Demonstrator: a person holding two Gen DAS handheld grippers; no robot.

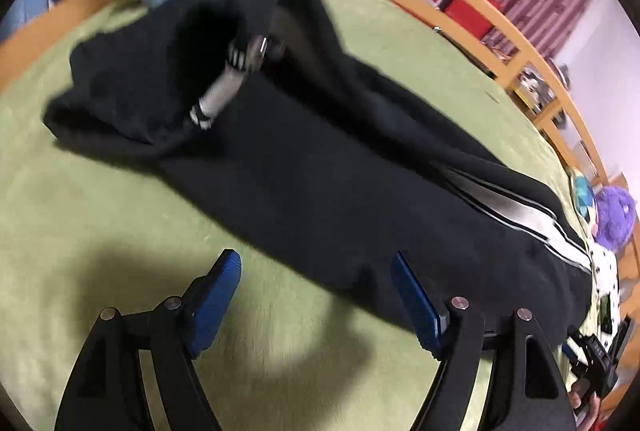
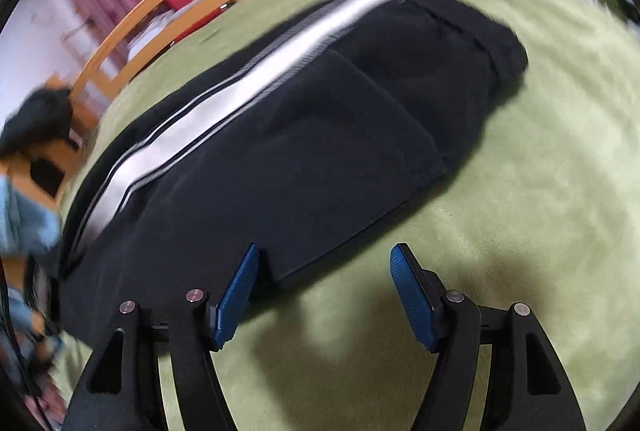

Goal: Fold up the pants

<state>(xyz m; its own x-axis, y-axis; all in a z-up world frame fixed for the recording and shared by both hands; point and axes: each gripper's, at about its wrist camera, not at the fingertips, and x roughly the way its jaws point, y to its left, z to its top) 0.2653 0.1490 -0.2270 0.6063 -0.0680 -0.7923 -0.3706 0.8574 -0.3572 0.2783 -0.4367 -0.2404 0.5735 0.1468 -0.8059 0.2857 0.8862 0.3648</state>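
Nearest to me, the left gripper hovers over the green blanket with its jaws spread wide and nothing between them; its right pad sits just at the near hem of the black pants. The right gripper is likewise wide open and empty, its left pad at the pants' near edge.

The pants lie lengthwise across the blanket, one leg laid over the other by the look of it, with a white side stripe along the far side.

To my eye the next fold is end to end, so each gripper should pinch both layers at once. Farther off, the rumpled end wants flattening first. Beyond stands the wooden bed rail.
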